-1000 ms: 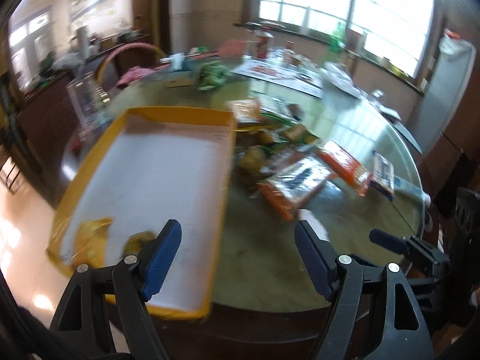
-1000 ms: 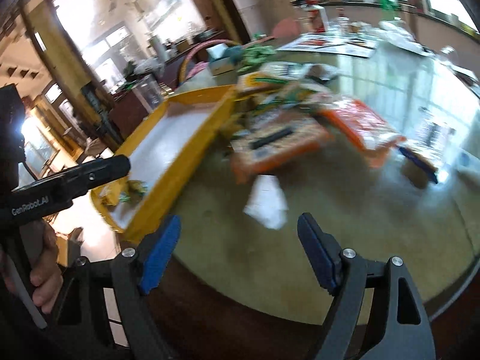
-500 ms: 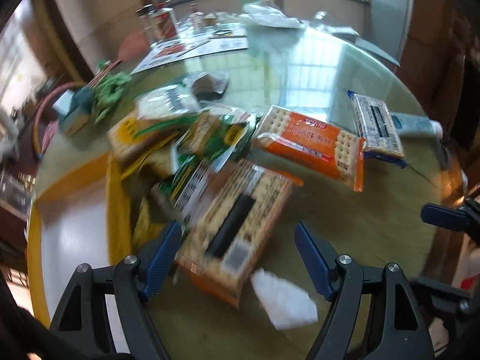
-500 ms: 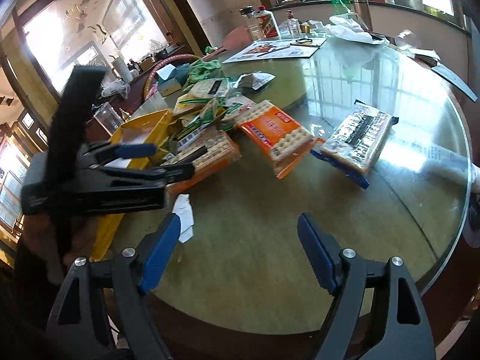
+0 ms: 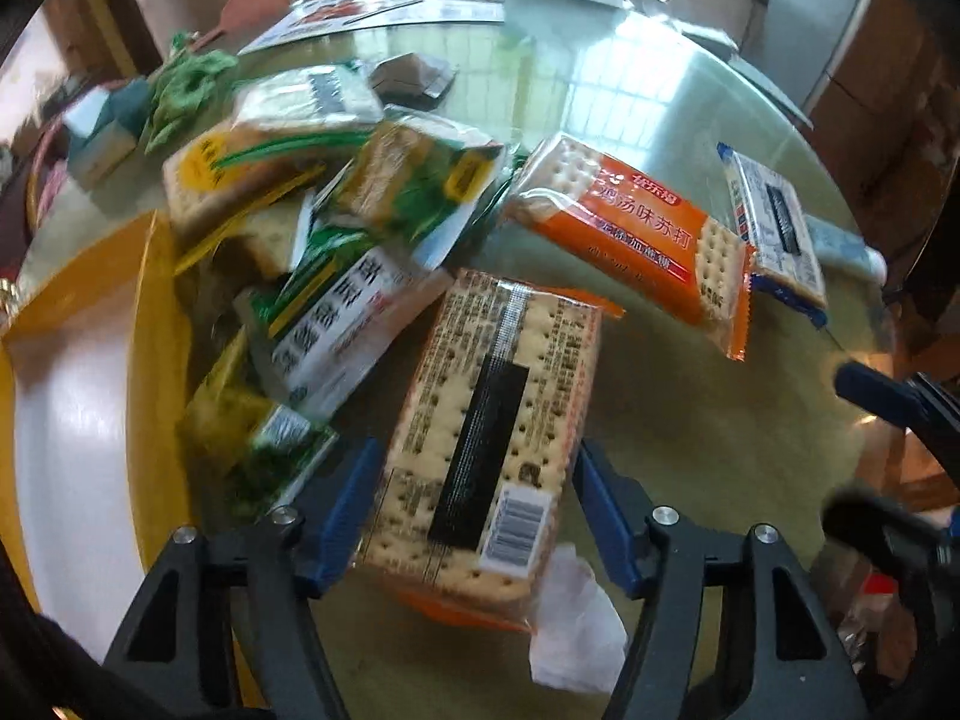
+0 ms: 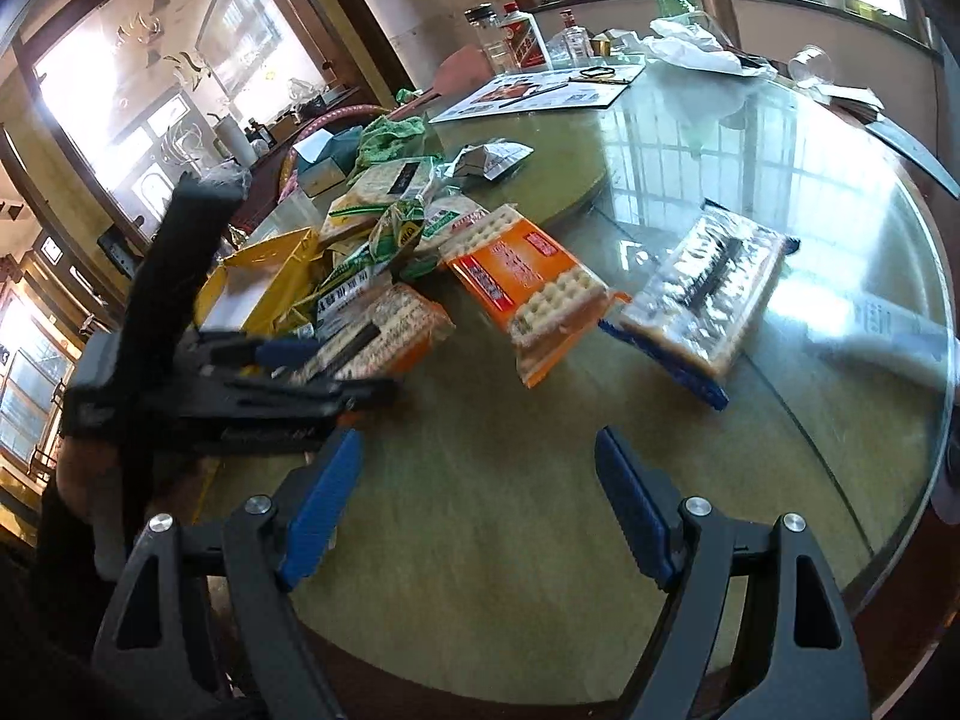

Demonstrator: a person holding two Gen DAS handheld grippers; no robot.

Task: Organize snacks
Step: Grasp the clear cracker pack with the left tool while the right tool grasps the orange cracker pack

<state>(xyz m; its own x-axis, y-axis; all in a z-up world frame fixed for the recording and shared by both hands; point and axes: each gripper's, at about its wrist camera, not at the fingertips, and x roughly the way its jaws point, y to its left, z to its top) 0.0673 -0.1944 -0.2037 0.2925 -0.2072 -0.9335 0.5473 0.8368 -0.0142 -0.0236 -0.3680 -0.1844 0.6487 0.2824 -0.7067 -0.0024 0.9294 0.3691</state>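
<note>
Sunlit windows glare off the round glass-topped bench (image 6: 690,192), and your left claw (image 5: 474,516) has swung off the yellow-rimmed white tray (image 5: 78,420) it faced a second ago and dropped in on the snack heap. Now its blue pads (image 5: 348,510) straddle the near end of the face-down orange cracker packet with the black stripe and barcode (image 5: 492,420), one on each side, spread wide and not yet pinching as far as you can see. That looks like your next pick, so expect to close across the packet's width before lifting; crackers will crush, so I'd squeeze gently. It lies flat on the bench, just beside the tray's edge, its far end tucked against the green-and-white packets (image 5: 336,324) piled there, with a scrap of white plastic (image 5: 570,618) at its near corner. Your right claw (image 6: 474,510) hangs released over bare glass, nothing between its pads, and from that side you can see the left claw (image 6: 312,366) reaching in at the same packet (image 6: 384,336). Well to the right wait the face-up orange soda-cracker packet (image 5: 636,234) and the blue-edged clear cracker packet (image 5: 774,228), side by side. The tray looks nearly empty from here, so most of the sorting is ahead of you.
</note>
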